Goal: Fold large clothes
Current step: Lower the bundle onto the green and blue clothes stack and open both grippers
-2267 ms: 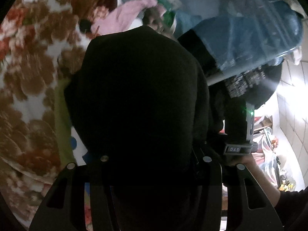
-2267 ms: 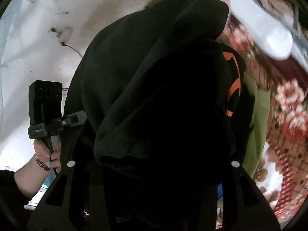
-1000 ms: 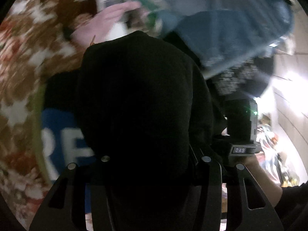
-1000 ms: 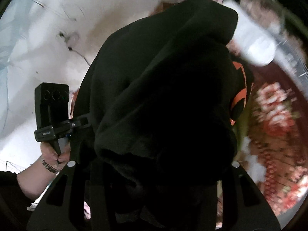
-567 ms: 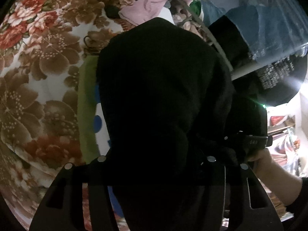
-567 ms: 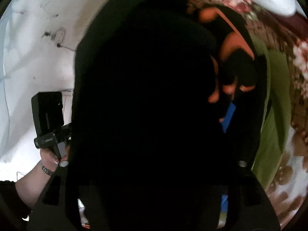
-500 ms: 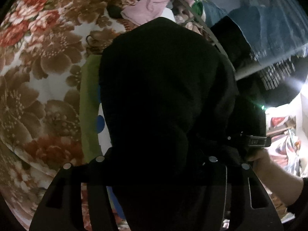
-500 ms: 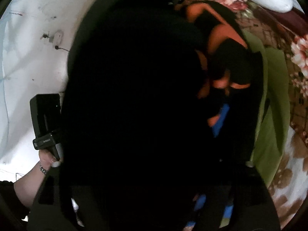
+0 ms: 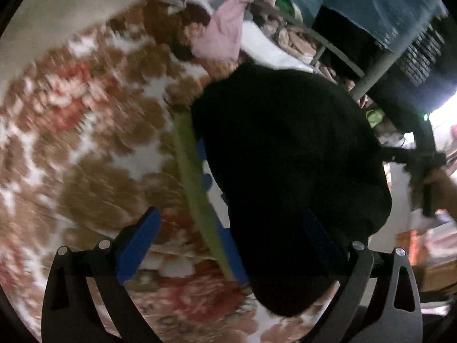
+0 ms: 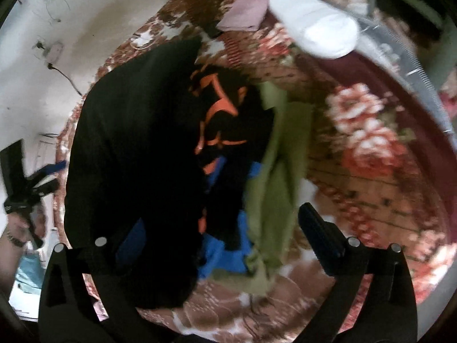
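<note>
Basically a release moment, so the risk is in the drop. Left to right:

Left gripper (image 9: 225, 240): jaws have just been opening and now stand wide. Left pad is clear over the floral blanket (image 9: 85, 148); the black garment (image 9: 288, 171) lies bunched across the gap and covers most of the right finger, with neither pad pressing on it. Risk: cloth draped on that finger may snag and get dragged when the hand pulls back, undoing the fold.

Middle: the black garment sits on top of a green garment (image 10: 274, 188) and a blue-and-white piece (image 9: 217, 197), all on the blanket. Its orange print (image 10: 217, 108) shows in the right wrist view. It looks lumpy rather than flat, so the folded stack could slump or slide off the layers below.

Right gripper (image 10: 228, 237): also just been opening, jaws wide, nothing clamped; black cloth covers its left finger, and the right one is bare over the blanket. Same snag risk. Both views are motion-blurred, so exact edge alignment can't be judged.
</note>
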The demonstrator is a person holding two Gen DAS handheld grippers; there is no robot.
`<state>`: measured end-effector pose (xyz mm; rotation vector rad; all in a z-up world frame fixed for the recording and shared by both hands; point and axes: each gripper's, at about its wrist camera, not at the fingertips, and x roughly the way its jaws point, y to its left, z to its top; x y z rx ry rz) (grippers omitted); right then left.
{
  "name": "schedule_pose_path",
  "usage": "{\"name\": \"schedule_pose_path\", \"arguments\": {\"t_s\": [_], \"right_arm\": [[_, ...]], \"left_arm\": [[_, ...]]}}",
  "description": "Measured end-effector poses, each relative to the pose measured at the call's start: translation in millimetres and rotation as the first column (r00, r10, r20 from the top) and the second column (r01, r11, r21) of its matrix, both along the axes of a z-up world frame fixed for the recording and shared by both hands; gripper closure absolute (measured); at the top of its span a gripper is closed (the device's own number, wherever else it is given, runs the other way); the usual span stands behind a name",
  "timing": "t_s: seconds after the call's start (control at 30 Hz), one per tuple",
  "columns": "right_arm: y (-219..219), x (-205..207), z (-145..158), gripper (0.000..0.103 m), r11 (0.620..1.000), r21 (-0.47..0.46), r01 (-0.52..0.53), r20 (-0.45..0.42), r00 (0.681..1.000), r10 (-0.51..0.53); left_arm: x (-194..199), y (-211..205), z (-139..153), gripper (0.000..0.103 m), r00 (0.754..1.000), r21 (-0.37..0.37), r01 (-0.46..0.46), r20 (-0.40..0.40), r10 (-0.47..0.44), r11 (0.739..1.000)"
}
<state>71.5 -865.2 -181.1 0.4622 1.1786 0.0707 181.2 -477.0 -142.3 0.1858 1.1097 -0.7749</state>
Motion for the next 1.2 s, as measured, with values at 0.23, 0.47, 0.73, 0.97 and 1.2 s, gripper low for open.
{"name": "schedule_pose_path", "arguments": {"t_s": [0.23,0.47,0.73,0.97,1.2], "right_arm": [[42,46,88,0.005,0.969,-0.247,-0.006,0.129,0.991,0.039],[83,133,62,0.005,0.952,-0.303,-0.044,0.084,0.994,0.072],[64,147,-1,0.005,0.969,-0.246,-0.036,0.015,0.999,0.041],[50,147,-13,0.005,0.964,-0.253,-0.075,-0.003,0.997,0.077],[66,91,56,0.005,0.935,-0.352,-0.052,0.076,0.994,0.083]], "left_arm": [[-39,-43,45,0.006,0.972,0.028,0.011,0.234,-0.017,1.0],[-56,-89,8,0.006,0.974,0.082,0.0,0.225,-0.018,0.997],[-77,-110,-31,0.006,0.969,0.203,0.008,0.241,-0.058,0.979],[-91,-125,-38,0.005,0.957,0.295,0.021,0.269,-0.104,0.955],[-96,-110,21,0.005,0.956,0.206,-0.04,0.291,-0.022,0.978]]}}
